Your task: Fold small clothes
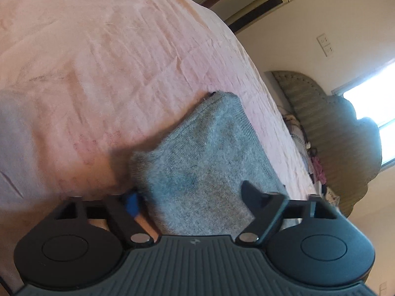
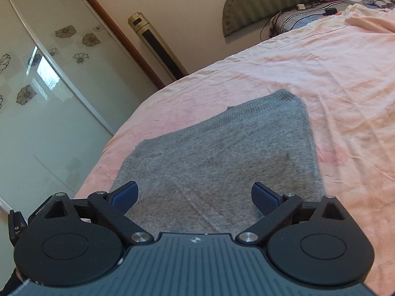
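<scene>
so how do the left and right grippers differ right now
The right gripper stands wide open above the grey garment, both blue pads showing. The left gripper is narrower, with the garment's near edge between its fingers and one pad partly hidden beside the fabric. Both point down over the pink bedsheet.

Daylight from a blown-out window [image 1: 375,113] lights both fisheye views brightly, glare streaks the glass wardrobe door [image 2: 47,74], edges bend, and the left view is motion-blurred.
</scene>
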{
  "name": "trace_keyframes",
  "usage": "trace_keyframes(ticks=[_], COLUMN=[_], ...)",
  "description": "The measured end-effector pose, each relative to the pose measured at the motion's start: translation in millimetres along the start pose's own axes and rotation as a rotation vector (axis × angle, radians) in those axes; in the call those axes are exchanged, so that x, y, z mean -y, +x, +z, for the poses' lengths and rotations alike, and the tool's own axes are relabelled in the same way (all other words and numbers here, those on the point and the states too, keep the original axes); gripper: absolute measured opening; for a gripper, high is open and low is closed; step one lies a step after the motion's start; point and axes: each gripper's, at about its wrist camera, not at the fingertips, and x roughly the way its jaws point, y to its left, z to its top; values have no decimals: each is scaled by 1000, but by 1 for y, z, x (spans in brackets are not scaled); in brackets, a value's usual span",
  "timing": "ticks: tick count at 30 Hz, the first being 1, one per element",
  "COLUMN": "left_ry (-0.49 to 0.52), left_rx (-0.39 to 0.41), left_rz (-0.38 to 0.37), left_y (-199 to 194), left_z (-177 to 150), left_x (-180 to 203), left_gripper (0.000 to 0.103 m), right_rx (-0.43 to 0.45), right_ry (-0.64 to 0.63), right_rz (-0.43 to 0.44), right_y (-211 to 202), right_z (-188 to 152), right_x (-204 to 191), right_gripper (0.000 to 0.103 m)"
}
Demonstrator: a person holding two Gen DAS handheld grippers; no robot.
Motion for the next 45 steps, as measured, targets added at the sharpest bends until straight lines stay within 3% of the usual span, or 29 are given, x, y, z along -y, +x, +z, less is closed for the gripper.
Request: trace_keyframes(ticks=[1,2,6,8,11,13,15,16,18,20,26,30,37,45], left_ry=[18,22,84,212,493,696,894,976,1068,1080,1107,1118,1097,1093], left_rx=[-38,-58,27,91,125,83,-8,-49,-154,-253,-245,-241,-245,-245], left_rz=[31,65,120,99,-6,-98,-177,-194,-160,-138,-139,-130,-120,-120], left_y=[9,15,14,9,10,20,36,46,70,85,86,85,89,89], left_z=[1,1,-3,-11,-40,-78,-122,-143,-173,-186,-183,-191,-192,-192], left_x=[4,5,27,62,136,180,205,210,209,203,203,206,208,208], left_gripper=[14,8,5,5,5,5,5,5,5,5,5,5,5,5], right_rx=[-1,3,13,13,5,19,20,8,-28,-70,-133,-146,-264,-267], right_ry=[-1,2,73,164,358,441,484,506,543,547,497,404,245,176], right_rz=[4,10,52,133,311,359,367,379,387,348,299,251,196,163], right_y=[-1,-2,-7,-9,-3,4,12,18,32,45,66,80,120,119], right_z=[0,1,9,18,38,52,64,68,71,69,63,87,112,113], right_x=[-1,-1,12,26,56,76,94,102,115,121,123,116,99,90], right_gripper=[99,99,99,100,102,102,102,103,103,103,102,102,103,99])
